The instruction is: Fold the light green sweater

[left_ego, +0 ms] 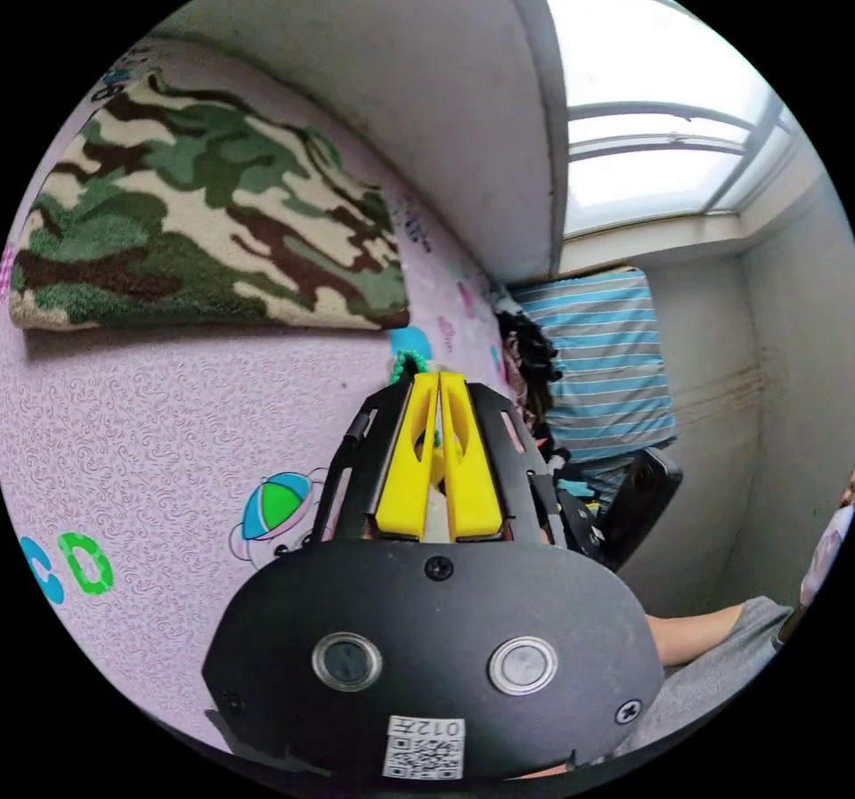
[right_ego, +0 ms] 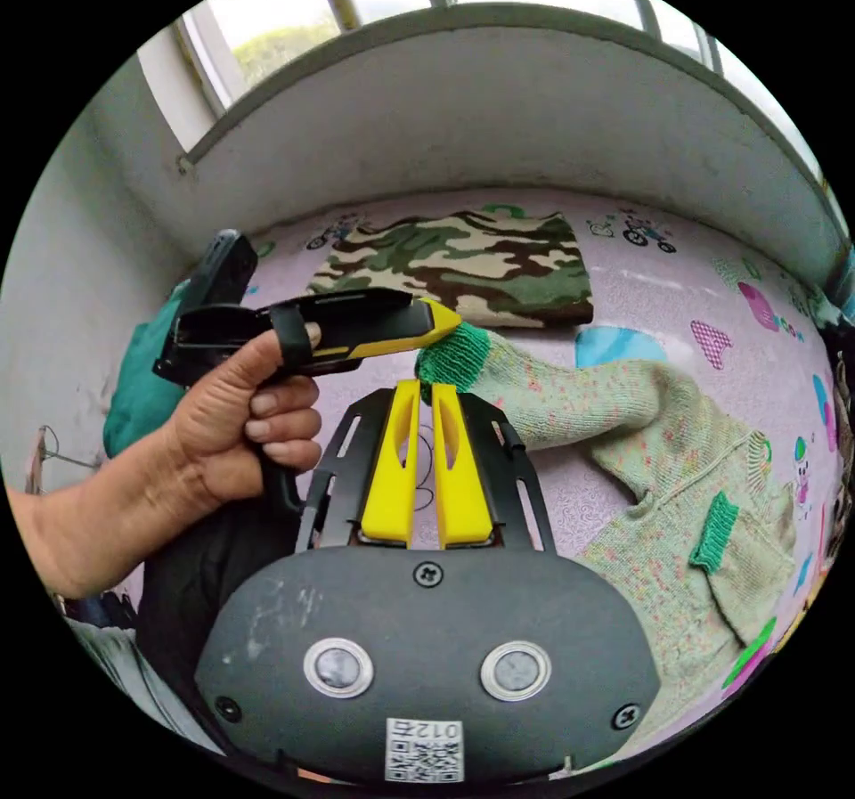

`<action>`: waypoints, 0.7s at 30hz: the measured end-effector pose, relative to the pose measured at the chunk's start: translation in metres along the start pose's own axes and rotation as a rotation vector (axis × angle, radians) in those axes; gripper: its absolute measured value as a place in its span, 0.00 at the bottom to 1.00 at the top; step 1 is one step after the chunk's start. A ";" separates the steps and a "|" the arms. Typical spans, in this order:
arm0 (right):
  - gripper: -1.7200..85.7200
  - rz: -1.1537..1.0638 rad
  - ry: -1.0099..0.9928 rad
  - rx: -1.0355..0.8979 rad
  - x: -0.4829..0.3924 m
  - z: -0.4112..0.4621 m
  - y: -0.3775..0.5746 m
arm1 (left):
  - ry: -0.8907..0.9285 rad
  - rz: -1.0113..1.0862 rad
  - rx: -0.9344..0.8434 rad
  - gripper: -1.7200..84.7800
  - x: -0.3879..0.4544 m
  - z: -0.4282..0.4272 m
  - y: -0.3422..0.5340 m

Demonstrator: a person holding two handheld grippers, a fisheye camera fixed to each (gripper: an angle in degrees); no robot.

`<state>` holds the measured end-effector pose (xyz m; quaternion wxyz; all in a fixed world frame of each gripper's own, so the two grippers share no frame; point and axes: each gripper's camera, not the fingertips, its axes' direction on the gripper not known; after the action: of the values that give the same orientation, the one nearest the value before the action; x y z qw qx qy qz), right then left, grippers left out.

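Observation:
The light green sweater [right_ego: 659, 469] lies spread on the pink patterned sheet [right_ego: 650, 273], with one sleeve stretched toward me and ending in a darker green cuff [right_ego: 459, 354]. A hand [right_ego: 232, 425] holds my left gripper [right_ego: 445, 322], whose yellow jaws are shut on the cuff's top edge. From that gripper's own camera, the left gripper [left_ego: 438, 380] has a bit of green cuff [left_ego: 408, 364] poking out at its tips. My right gripper [right_ego: 426, 387] has its jaws together, tips at the cuff's lower corner. I cannot tell whether it pinches any knit.
A folded camouflage fleece [right_ego: 463, 264] [left_ego: 205, 211] rests on the sheet [left_ego: 178, 443] by the wall. A blue striped pillow [left_ego: 606, 371] and dark clothes [left_ego: 530, 362] sit at one end, with a teal cloth [right_ego: 134, 389] at the other. A windowed wall bounds the bed.

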<state>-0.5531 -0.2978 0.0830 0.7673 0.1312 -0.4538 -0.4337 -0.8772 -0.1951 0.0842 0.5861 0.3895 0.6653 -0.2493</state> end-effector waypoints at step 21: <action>0.02 0.505 -0.212 0.499 0.334 -0.309 0.213 | 0.080 0.502 -0.342 0.03 0.284 0.223 0.042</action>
<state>-0.1151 -0.4940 0.2333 0.7433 0.1523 -0.6406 -0.1181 -0.7155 -0.2830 -0.2298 0.6597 0.4471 0.6030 0.0345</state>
